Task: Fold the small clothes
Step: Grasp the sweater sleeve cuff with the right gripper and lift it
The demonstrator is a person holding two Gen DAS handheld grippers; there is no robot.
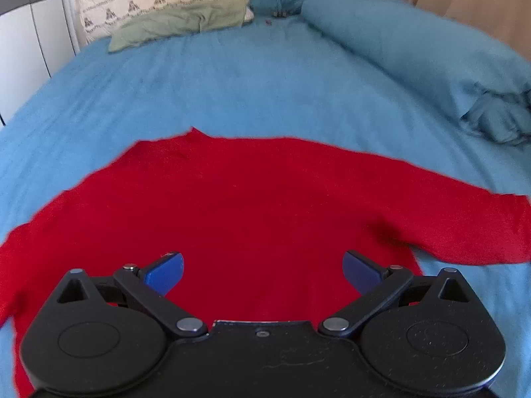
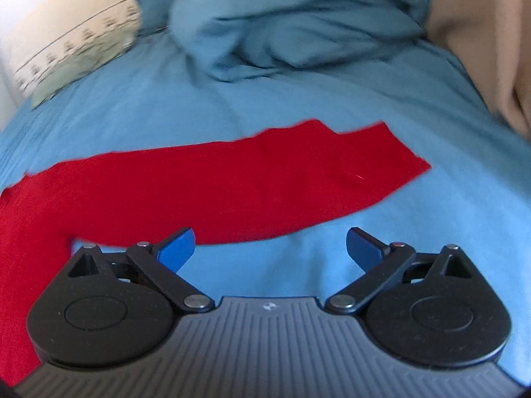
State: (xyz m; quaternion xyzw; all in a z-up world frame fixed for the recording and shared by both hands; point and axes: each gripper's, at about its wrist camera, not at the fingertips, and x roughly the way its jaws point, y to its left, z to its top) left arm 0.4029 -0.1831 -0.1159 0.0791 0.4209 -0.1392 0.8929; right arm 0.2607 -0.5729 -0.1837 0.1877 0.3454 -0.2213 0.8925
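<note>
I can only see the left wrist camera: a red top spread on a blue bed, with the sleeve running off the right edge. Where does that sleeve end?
Observer: The sleeve ends flat on the blue sheet, its cuff cut square.
Operator: Is the other gripper holding it?
Observer: No. The right gripper is open, above bare sheet, just short of the sleeve's near edge.
Operator: Anything beyond the cuff?
Observer: A bunched blue duvet, apart from the sleeve, with beige fabric to its right.

No readable text, numbers or brand names were seen; only a small white emblem on the right claw (image 2: 269, 249) housing, illegible.
</note>
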